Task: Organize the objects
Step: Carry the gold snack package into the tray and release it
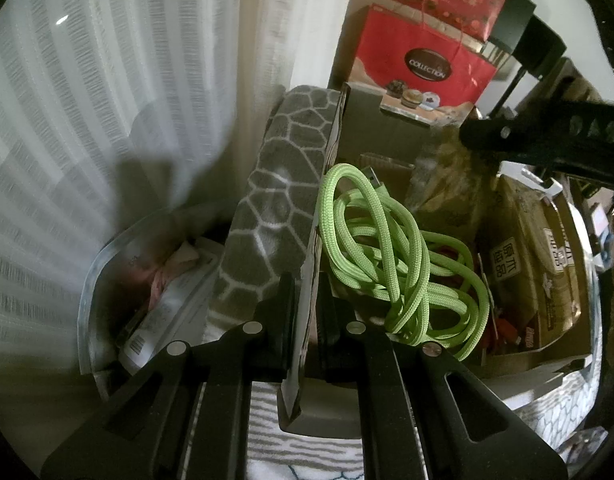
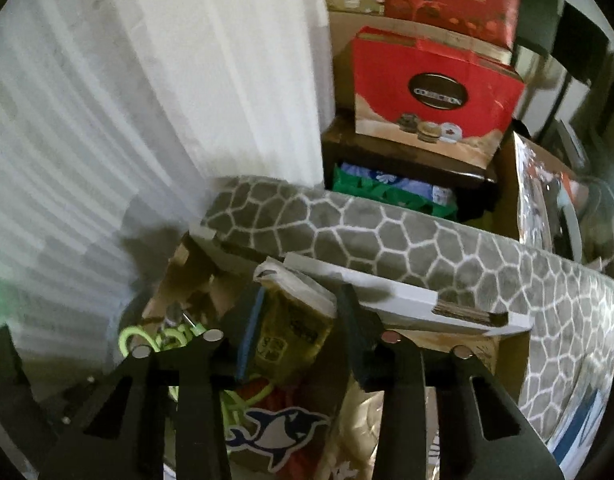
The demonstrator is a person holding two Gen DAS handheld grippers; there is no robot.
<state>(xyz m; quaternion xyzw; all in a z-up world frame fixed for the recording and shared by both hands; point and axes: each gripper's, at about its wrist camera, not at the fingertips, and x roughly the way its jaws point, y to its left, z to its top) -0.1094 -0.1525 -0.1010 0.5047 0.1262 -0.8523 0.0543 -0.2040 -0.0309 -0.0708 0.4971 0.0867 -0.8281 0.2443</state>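
Landmark: cardboard box (image 1: 387, 128), open-topped, set against a grey patterned cushion (image 1: 275, 184).
Left gripper (image 1: 305, 312): jaws pressed together, the box's near flap (image 1: 307, 280) pinched between them.
Green cord (image 1: 391, 248): coiled loosely inside the box, just behind the pinched flap.
Right gripper (image 2: 295, 332): a yellow packet (image 2: 295, 320) is seen between the jaws, above the box; whether the pads press on it cannot be told.
Red bag (image 1: 419, 64): stood behind the box.
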